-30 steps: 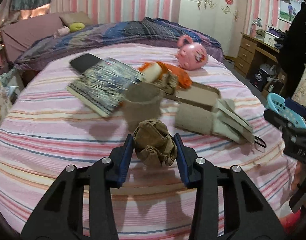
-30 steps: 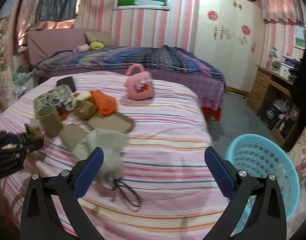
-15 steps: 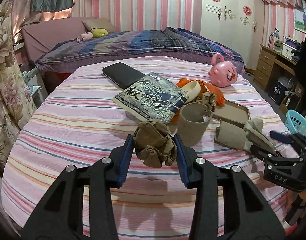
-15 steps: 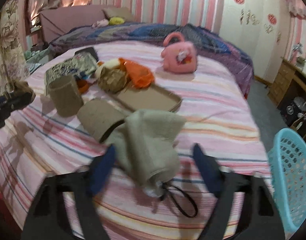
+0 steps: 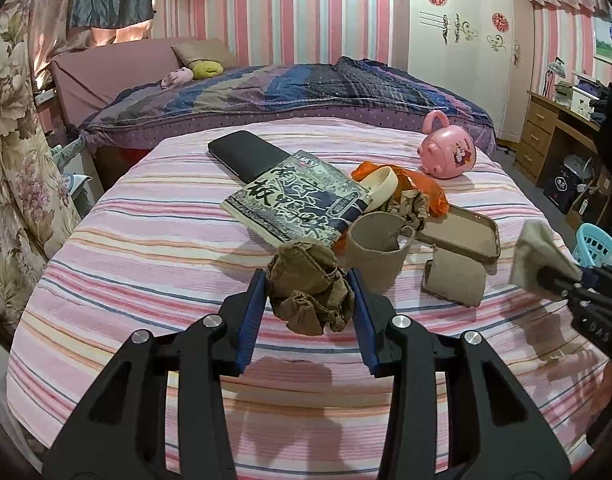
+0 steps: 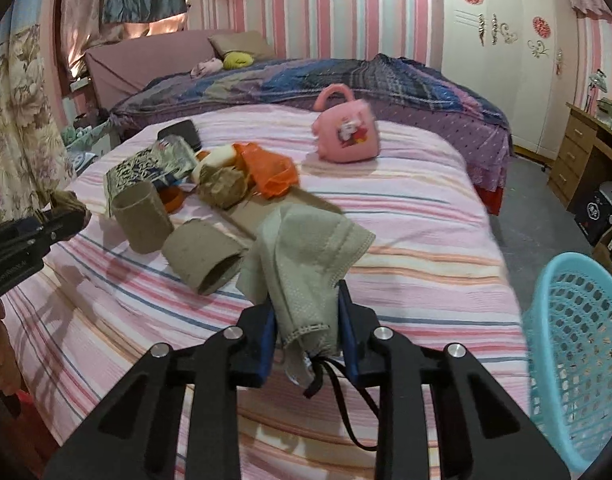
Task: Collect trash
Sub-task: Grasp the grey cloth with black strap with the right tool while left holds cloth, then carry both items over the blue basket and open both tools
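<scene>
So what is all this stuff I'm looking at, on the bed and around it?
crumpled paper wad: one, brown, held in left gripper
face mask: one, grey-beige, held in right gripper
cardboard tubes: two, brown, on the striped bed
second paper wad: one, brown, among the pile
magazine: one, black and white, mid-bed
orange bag: one, behind the wads
flat tray: one, brown, beside the tubes
dark case: one, black, far side
pink toy bag: one, near the quilt
basket: one, light blue, beside the bed at right
left gripper: black, blue pads
right gripper: the same
</scene>
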A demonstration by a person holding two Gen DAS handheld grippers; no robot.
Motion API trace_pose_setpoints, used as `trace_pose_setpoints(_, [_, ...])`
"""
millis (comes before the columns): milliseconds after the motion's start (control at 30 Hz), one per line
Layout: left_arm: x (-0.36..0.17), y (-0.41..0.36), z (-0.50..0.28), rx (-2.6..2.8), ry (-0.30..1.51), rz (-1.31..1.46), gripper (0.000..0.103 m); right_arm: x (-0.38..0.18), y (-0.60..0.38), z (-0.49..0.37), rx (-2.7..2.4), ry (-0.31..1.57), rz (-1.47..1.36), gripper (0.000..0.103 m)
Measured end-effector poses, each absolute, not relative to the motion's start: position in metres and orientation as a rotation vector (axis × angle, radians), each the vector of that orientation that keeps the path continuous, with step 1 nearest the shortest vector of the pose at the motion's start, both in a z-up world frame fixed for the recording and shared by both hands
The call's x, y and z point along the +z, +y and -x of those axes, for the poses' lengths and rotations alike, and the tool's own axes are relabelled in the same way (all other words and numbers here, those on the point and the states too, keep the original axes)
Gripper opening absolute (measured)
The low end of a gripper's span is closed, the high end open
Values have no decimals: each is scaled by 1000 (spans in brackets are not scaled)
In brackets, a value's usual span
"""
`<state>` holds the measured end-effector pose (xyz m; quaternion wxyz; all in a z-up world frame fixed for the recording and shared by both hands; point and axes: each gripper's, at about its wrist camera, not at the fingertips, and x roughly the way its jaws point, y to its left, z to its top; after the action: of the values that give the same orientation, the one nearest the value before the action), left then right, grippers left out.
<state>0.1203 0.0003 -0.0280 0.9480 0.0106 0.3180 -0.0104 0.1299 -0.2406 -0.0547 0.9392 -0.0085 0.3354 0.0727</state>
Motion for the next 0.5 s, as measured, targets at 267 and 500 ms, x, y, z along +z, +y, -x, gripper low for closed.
trace_pose_setpoints(267, [-18, -31, -114, -49, 626, -36, 40, -37, -274, -118, 109, 638, -6, 28])
trace_pose_setpoints(500, [-9, -65, -115, -97, 623, -45, 40, -23, -311, -111, 71, 608, -11, 28])
